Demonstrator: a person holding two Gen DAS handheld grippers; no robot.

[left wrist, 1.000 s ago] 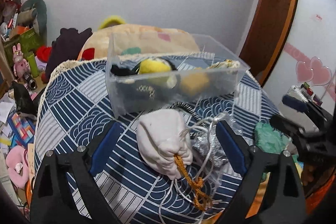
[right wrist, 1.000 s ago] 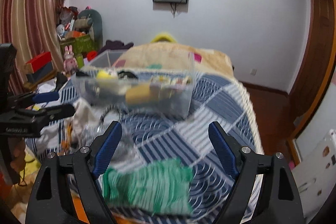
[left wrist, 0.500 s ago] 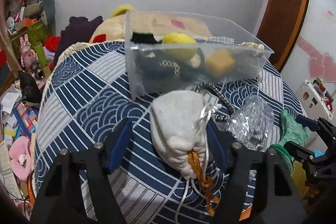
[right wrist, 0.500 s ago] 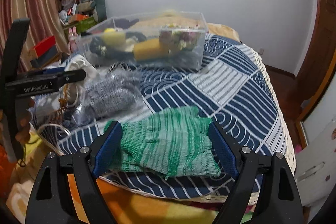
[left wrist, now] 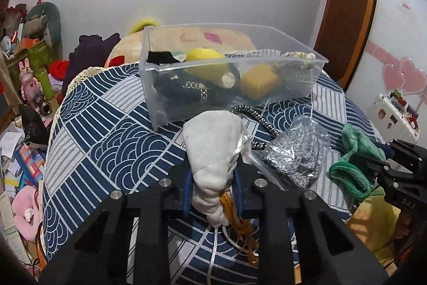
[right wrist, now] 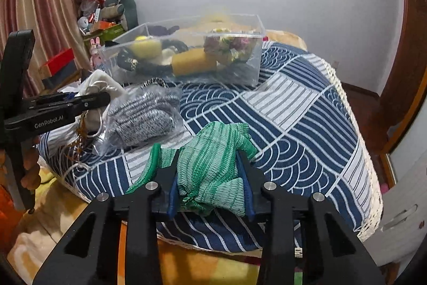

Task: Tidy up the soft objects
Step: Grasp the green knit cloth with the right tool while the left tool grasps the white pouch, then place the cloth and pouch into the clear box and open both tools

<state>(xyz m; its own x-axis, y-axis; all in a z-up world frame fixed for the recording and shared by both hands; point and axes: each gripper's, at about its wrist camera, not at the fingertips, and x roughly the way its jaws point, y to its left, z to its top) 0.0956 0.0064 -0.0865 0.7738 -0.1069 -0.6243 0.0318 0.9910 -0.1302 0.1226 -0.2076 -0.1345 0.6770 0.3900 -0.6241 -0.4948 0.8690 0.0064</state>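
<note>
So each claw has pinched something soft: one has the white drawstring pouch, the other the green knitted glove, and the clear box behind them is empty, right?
Not quite: the clear box already holds several things, as the right wrist view shows. The rest stands: the left gripper pinches the white drawstring pouch, the right gripper the green knitted glove.

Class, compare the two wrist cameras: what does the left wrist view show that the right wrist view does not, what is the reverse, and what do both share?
Only the left wrist view shows the left gripper shut on the white drawstring pouch head-on, plus pink heart stickers. Only the right wrist view shows the right gripper shut on the green knit glove head-on, plus striped curtains. Both show the clear plastic bin, the bagged grey knit item and the blue patterned bedspread.
</note>
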